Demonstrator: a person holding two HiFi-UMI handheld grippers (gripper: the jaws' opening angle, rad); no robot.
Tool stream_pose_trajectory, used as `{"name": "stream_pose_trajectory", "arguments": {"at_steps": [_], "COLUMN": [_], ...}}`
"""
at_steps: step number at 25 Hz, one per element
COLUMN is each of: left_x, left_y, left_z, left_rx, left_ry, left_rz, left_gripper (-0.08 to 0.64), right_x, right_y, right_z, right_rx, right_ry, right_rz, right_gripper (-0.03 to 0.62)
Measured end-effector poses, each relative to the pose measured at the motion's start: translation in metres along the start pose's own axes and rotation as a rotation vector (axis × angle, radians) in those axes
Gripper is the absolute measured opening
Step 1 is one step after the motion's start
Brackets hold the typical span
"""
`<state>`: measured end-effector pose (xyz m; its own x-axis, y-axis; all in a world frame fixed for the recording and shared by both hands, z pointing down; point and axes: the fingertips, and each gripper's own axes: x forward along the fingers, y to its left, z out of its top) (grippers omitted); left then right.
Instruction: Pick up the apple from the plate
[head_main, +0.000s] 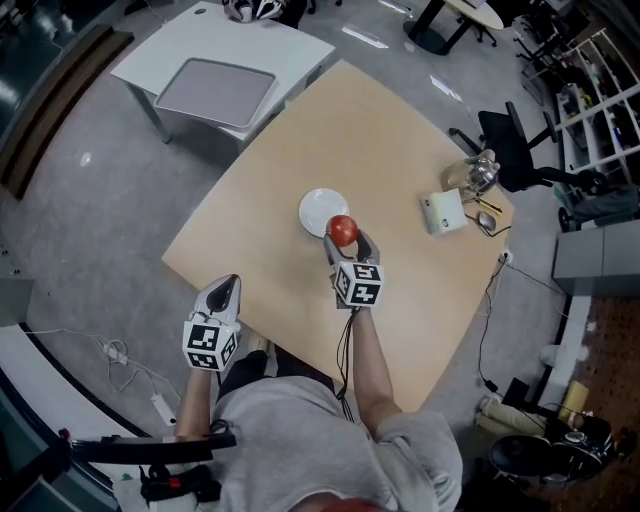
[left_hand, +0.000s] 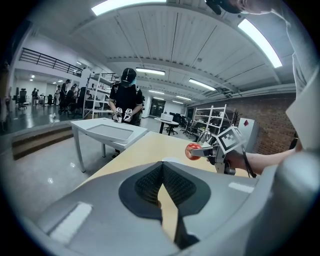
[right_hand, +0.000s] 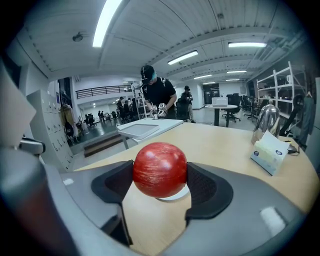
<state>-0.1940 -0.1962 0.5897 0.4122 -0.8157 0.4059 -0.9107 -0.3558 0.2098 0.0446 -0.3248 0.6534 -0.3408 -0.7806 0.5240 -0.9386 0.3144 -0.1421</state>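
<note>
Grey top (head_main: 300, 440); 2 grey hand-held grippers (head_main: 230, 283) (head_main: 345, 238), black pads (right_hand: 207, 192), black-and-white marker cubes (head_main: 210, 345).

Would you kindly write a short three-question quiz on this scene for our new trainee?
1. True or false: the right hand-held gripper is shut on the apple.
2. The left hand-held gripper has its jaws: A) together, with nothing between them; B) wide apart; C) clamped on the apple.
3. Fill in: the apple's colour is ___.
Key: 1 true; 2 A; 3 red.

Bright ceiling strip-lights, fisheye-warped edges
</note>
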Motion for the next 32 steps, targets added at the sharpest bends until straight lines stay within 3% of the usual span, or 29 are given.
{"name": "stream_pose_trajectory", "arguments": {"at_steps": [13,32], "left_x": [0.008,0.036], "left_y": [-0.033,-0.095], "left_z": [0.014,0.020], "left_rx": [0.063,0.155], "left_ry": [-0.014,-0.006], "left_rz": [-0.103,-0.284], "left_gripper": [0.020,0.020], "right_x": [-0.064,-0.158], "right_y": [0.011,-0.021], "right_z": [-0.001,-0.025], "right_rx": [0.028,0.145], "right_ry": [-0.063,-0.161], "right_rz": [-0.018,-0.169], "right_gripper": [0.341,0.340]}}
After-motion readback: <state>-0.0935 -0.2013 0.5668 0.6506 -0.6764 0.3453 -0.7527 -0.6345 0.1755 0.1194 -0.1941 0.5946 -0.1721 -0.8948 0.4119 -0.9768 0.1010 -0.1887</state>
